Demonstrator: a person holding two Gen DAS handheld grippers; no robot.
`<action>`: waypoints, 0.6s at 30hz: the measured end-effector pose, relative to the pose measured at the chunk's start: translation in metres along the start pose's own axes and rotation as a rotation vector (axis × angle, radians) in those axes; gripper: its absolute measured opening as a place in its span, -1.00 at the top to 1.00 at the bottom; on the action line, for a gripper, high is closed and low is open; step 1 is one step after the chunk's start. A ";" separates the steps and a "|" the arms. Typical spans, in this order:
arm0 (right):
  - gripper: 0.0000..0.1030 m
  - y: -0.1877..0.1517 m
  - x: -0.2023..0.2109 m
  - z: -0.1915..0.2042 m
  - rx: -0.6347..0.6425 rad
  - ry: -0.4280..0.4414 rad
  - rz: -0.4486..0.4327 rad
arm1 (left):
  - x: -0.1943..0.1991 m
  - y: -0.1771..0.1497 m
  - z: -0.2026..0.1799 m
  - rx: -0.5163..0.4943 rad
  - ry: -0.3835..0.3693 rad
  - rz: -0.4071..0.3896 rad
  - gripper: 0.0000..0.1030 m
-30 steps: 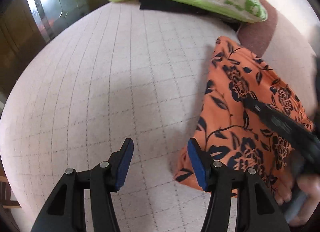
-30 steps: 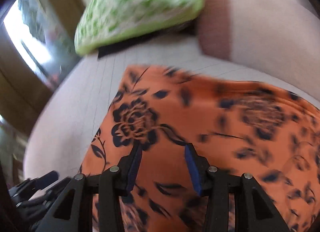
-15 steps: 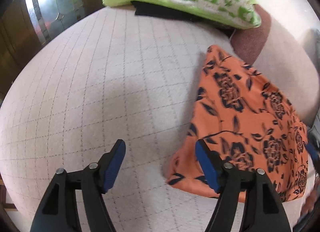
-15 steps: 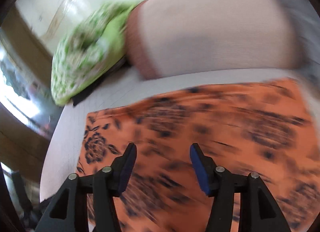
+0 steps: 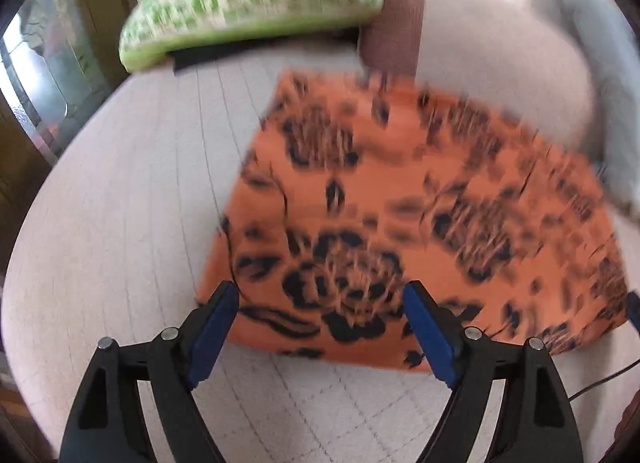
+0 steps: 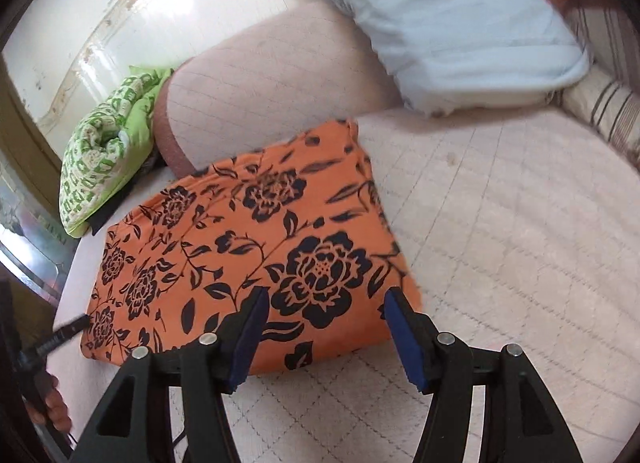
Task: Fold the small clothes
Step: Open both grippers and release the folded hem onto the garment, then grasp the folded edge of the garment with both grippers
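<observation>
Soft daylight, glare on the glossy white wall (image 6: 132,15), left-wrist view motion-blurred across the orange black-flowered cloth (image 5: 400,199), fisheye-curved edges, dark corners.

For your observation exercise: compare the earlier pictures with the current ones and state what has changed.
Both views swung across the orange floral garment; the left claw and right claw have just been opening, gripping nothing. The garment stays folded flat on the sofa, green pillow unmoved.

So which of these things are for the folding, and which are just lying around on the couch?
For the folding:
- orange flowered cloth, lying flat
- left gripper, open, holding nothing
- right gripper, open, holding nothing

Just lying about:
- green patterned cushion
- pale blue pillow
- striped cushion
- the couch seat they all rest on
</observation>
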State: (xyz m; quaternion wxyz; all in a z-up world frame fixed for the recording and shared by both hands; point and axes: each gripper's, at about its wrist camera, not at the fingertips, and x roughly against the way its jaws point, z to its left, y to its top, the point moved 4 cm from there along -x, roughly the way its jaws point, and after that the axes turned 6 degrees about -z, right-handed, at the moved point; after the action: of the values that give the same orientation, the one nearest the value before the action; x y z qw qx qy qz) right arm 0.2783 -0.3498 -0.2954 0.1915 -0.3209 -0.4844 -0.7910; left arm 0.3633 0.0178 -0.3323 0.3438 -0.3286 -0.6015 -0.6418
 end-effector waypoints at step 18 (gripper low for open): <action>-0.17 -0.016 0.001 -0.021 -0.376 0.208 0.228 | 0.015 0.003 0.095 0.320 -0.102 0.075 -0.77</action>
State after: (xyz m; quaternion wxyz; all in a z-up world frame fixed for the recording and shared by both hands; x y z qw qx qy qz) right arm 0.2606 -0.3615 -0.3117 0.2650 -0.3204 -0.2669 -0.8694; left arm 0.3585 0.1117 -0.3125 0.3844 -0.3241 -0.7001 -0.5070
